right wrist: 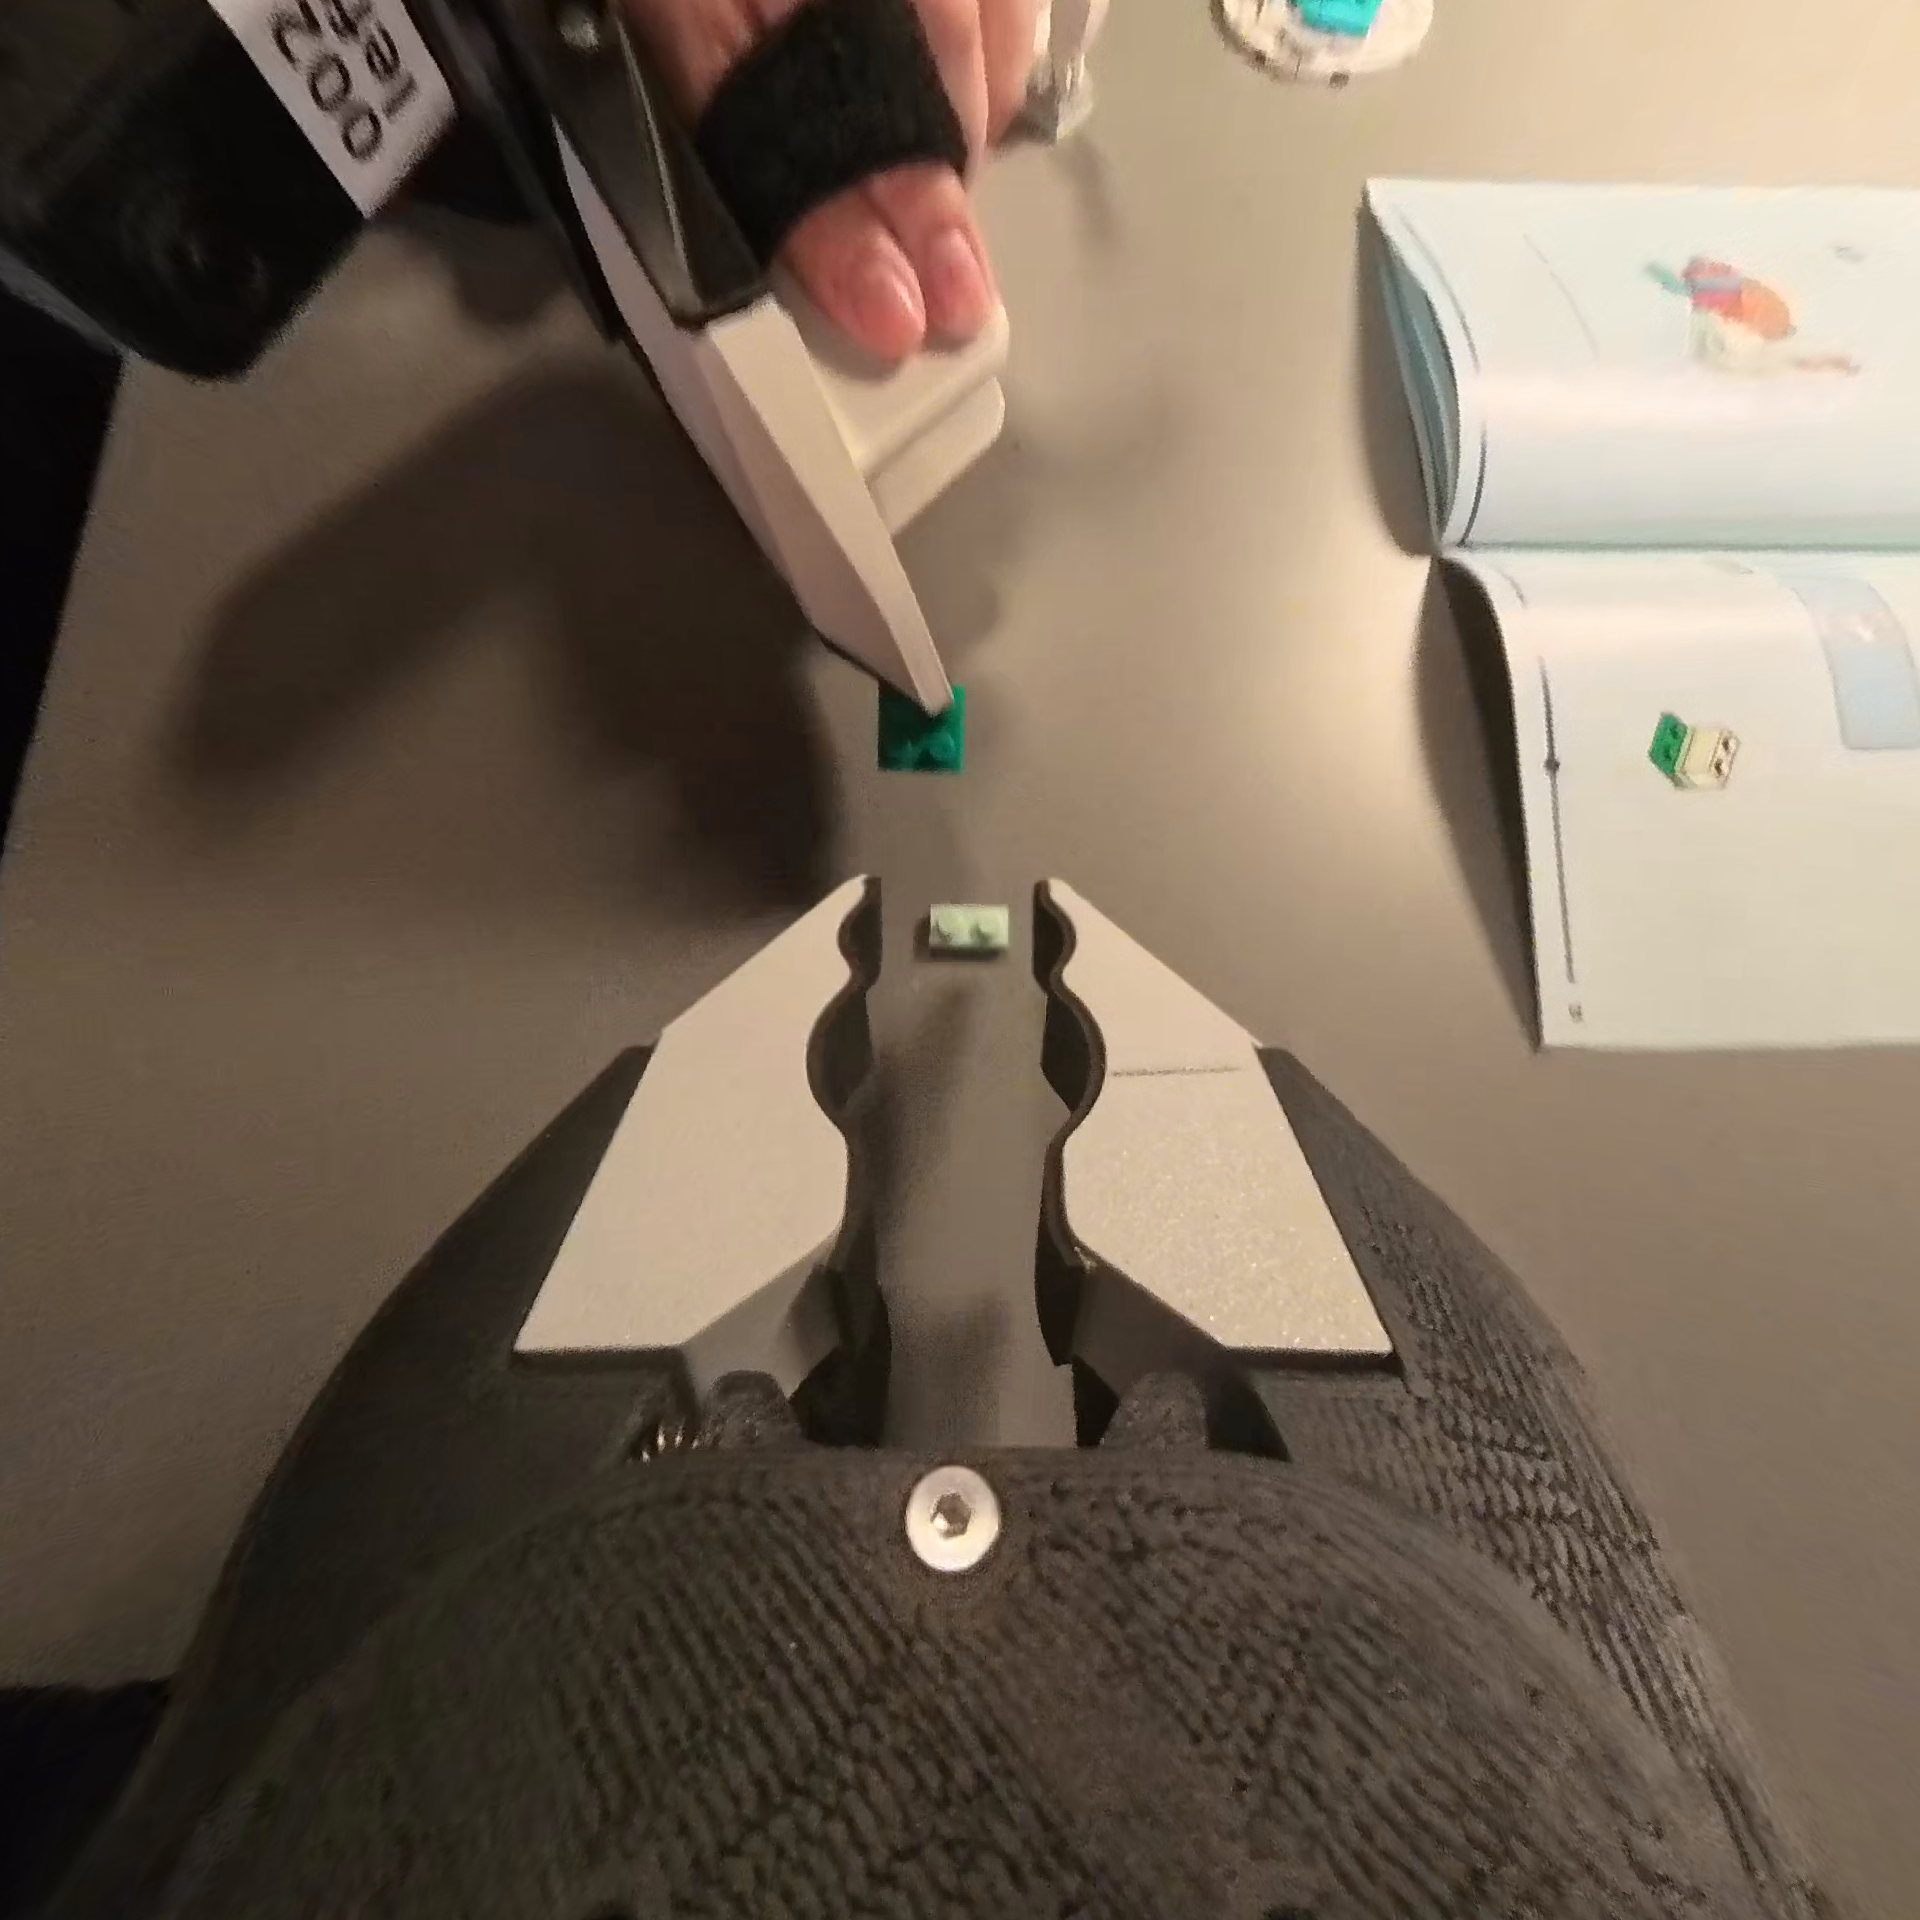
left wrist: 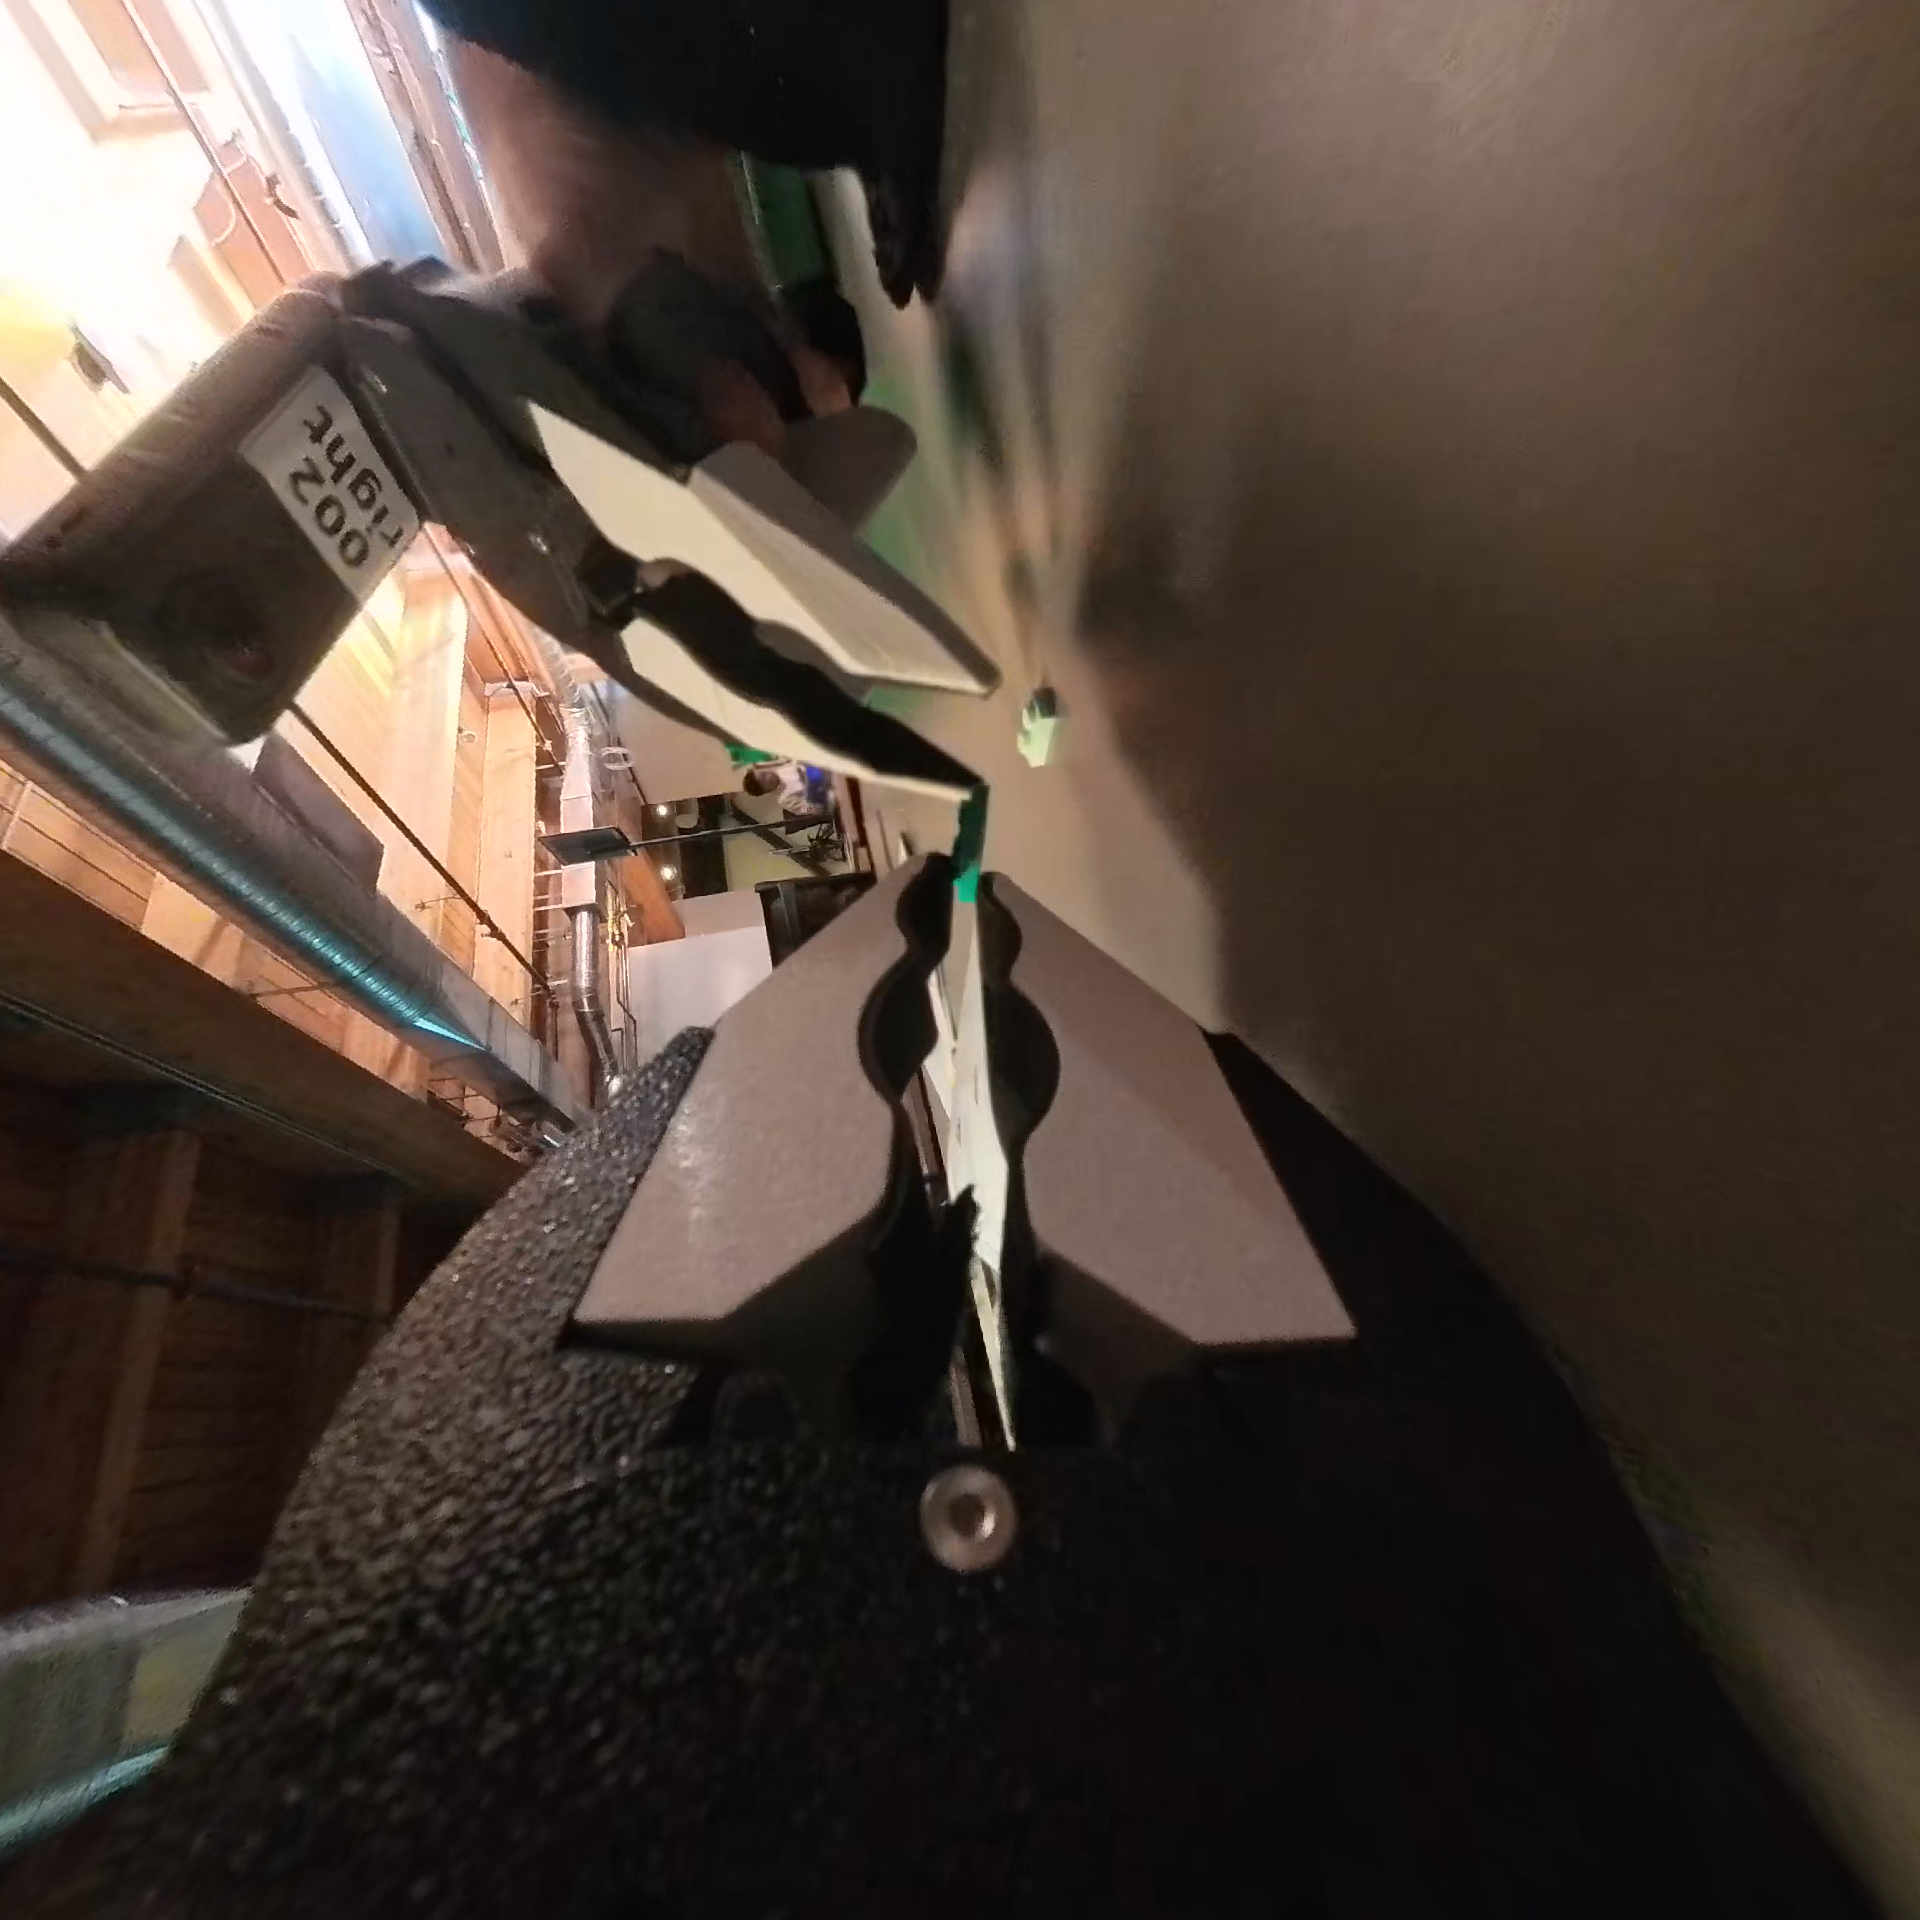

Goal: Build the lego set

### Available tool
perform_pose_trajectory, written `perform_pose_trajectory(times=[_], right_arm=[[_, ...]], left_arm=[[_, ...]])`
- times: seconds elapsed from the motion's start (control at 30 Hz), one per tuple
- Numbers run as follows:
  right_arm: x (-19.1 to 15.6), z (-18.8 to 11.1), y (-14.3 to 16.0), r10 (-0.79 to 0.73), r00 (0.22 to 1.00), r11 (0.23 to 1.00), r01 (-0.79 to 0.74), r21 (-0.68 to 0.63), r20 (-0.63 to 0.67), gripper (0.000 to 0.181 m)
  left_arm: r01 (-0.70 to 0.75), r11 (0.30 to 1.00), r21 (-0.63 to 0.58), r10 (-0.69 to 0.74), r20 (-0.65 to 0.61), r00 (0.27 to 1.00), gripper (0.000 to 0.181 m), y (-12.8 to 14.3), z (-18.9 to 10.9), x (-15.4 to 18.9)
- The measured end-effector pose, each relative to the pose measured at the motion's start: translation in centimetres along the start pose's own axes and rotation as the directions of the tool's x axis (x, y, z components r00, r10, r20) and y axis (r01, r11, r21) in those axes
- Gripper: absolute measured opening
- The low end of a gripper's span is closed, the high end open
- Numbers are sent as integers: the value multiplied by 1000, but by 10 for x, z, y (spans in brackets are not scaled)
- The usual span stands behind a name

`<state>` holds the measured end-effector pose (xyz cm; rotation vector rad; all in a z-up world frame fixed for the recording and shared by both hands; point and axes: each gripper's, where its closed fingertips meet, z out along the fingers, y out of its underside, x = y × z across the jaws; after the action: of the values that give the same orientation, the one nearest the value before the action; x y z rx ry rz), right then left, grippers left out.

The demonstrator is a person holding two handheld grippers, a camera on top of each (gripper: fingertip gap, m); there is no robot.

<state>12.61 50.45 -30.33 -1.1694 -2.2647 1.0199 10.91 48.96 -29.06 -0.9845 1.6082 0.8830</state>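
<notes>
My left gripper is shut on a small dark green plate and holds it by one edge above the grey table. In the right wrist view the left gripper comes in from the upper left with the dark green plate at its tip. My right gripper is open and low over the table. A small light green brick lies on the table between its fingertips, with a gap on each side. The left wrist view shows the right gripper next to the light green brick.
An open instruction booklet lies at the right of the table. A clear container with teal pieces sits at the far edge. A person's hand grips the left tool. Bare table lies to the left.
</notes>
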Motion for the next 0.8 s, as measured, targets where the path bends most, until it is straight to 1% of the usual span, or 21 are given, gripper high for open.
perform_pose_trajectory(times=[0.13,0.2,0.27,0.33,0.43,0.47,0.53,0.6,0.63,0.73,0.8], right_arm=[[3,4,13,15,1000,999,-15,-30,12,28],[3,5,11,26,999,1000,-25,-17,22,26],[3,4,12,27,999,999,-27,-19,19,25],[2,5,11,25,999,999,-24,-22,20,24],[0,7,10,14,1000,1000,-13,-27,20,23],[0,7,10,8,1000,1000,-8,-30,18,22],[1,8,10,-14,1000,999,14,-37,5,15],[5,8,7,-33,999,999,31,-37,-33,14],[4,7,0,-36,999,999,36,-8,-38,14],[-6,-4,-35,-16,1000,986,15,167,4,14],[-10,-12,-48,-17,1000,974,12,225,17,14]], left_arm=[[21,1000,-20,-21,-10,1000,2,2,1,1],[28,999,-36,-29,-12,1000,2,3,1,2],[-16,996,-87,18,22,1000,2,7,-2,-2],[-43,990,-132,45,17,999,2,9,-4,1],[-17,987,-159,19,13,1000,2,8,-10,3],[-14,986,-167,17,18,1000,2,9,-12,2],[0,986,-168,6,40,999,2,9,-15,-1],[33,989,-146,-21,81,996,2,6,-17,-10],[56,988,-141,-44,89,995,2,6,-17,-12],[74,988,-139,-59,112,992,2,7,-17,-16],[73,989,-125,-57,127,990,2,5,-17,-19]])
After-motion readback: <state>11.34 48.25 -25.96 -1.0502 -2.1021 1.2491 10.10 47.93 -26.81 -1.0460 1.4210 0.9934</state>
